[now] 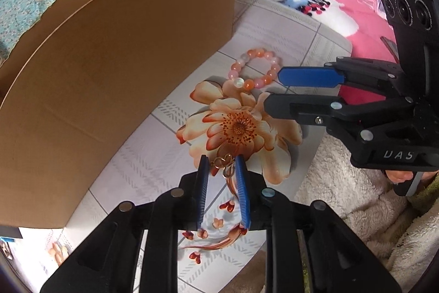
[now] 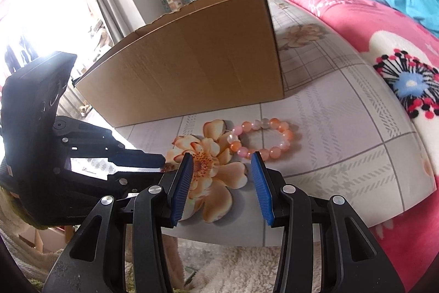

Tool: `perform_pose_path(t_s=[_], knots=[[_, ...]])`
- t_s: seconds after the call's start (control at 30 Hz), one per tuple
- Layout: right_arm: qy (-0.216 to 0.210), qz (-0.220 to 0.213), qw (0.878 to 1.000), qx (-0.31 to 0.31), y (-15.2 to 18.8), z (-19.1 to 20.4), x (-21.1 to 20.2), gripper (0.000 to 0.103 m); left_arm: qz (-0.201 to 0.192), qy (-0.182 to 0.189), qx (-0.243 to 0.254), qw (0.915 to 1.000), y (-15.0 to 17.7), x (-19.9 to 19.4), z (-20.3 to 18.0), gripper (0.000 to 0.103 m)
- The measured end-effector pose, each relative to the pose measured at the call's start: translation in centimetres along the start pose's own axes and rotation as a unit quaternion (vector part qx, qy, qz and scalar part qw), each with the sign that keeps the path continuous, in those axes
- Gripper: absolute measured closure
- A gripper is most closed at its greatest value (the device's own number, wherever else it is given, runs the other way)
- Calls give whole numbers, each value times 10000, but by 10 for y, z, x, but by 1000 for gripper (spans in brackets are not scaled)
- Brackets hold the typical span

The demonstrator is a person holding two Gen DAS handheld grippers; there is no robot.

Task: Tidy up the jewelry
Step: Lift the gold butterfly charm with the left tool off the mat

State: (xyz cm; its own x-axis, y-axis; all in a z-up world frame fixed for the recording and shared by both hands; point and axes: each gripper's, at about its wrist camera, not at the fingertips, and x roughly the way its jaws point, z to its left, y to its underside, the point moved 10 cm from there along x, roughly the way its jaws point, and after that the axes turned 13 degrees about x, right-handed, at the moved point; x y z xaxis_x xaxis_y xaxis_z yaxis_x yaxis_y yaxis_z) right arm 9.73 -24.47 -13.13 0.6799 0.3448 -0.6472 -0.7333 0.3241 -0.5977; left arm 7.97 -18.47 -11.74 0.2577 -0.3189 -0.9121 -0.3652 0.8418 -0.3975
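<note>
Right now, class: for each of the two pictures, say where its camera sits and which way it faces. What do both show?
Left wrist view: sits on the left claw, facing forward and down at the gold jewelry piece between its blue pads; the right claw enters from the right.
Right wrist view: sits on the right claw, facing the bead bracelet; the left claw shows at left.
Shared: the bracelet, cardboard box, flowered sheet, pink blanket.
</note>
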Motion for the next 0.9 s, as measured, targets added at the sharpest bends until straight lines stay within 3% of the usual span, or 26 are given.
perform_pose_path(t_s=[0.2, 0.9], knots=[[-41, -7, 10000, 75, 0, -5, 0, 61, 192, 152, 67, 9997, -4, 4, -5, 71], [-169, -107, 9996, 220, 0, -11, -10, 61, 339, -31, 59, 9994, -17, 12, -19, 71]])
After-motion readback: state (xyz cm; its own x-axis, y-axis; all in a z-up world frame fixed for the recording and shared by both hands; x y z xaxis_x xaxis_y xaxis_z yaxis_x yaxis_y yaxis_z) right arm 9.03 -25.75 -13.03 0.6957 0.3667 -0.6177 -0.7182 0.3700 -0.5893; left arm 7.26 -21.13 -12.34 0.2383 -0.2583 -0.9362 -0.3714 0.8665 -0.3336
